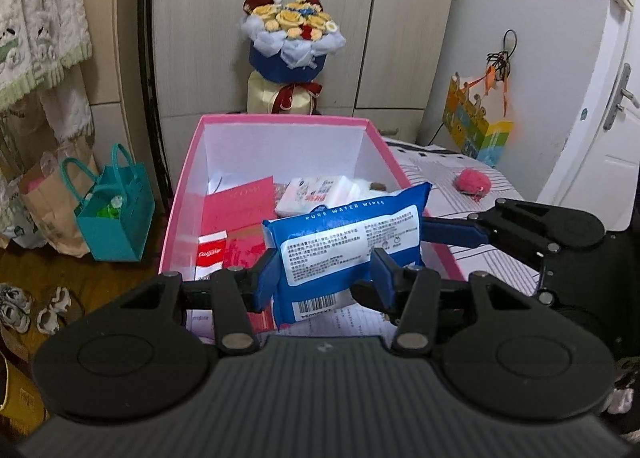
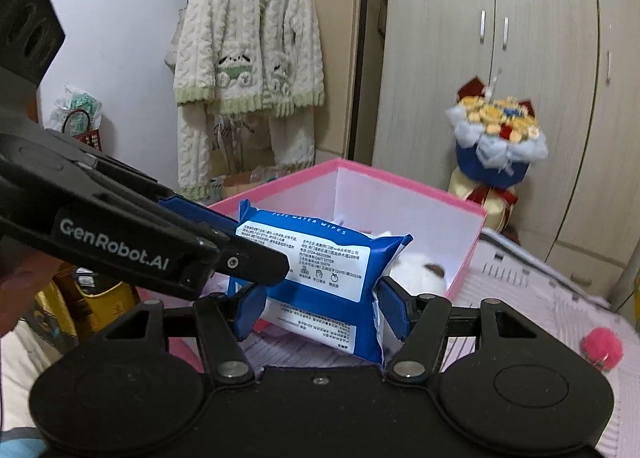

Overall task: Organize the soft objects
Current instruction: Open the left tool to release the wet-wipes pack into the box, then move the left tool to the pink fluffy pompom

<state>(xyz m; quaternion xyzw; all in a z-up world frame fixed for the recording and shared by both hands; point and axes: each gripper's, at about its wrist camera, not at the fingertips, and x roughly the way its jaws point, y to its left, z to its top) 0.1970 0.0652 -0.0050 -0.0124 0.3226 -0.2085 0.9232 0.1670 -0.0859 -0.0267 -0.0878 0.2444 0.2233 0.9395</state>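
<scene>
Left hand-held gripper (image 1: 324, 274): its blue pads are being pressed against the two long faces of the blue plastic pack of wet wipes (image 1: 348, 242), jaws partly closed on one end.
Right hand-held gripper (image 2: 320, 308): it is being held somewhat wider, its blue pads clamped across the other end of the same pack.
Wet-wipes pack: it is being carried in the air between both grippers, just above the near rim of the pink cardboard box (image 1: 182, 194).
Long axis: it is lying roughly crosswise between the two grippers, one end tilted up toward the box's interior.
Direction of move: the open box is lying straight ahead of and below both grippers; neither hand is judged clearly nearer.
Box contents: a white tissue pack (image 1: 312, 190), red envelopes and a white plush toy (image 2: 416, 274) are already being stored inside.
Left outside: a pink fluffy pompom (image 1: 474, 180) is lying on the striped bed.
</scene>
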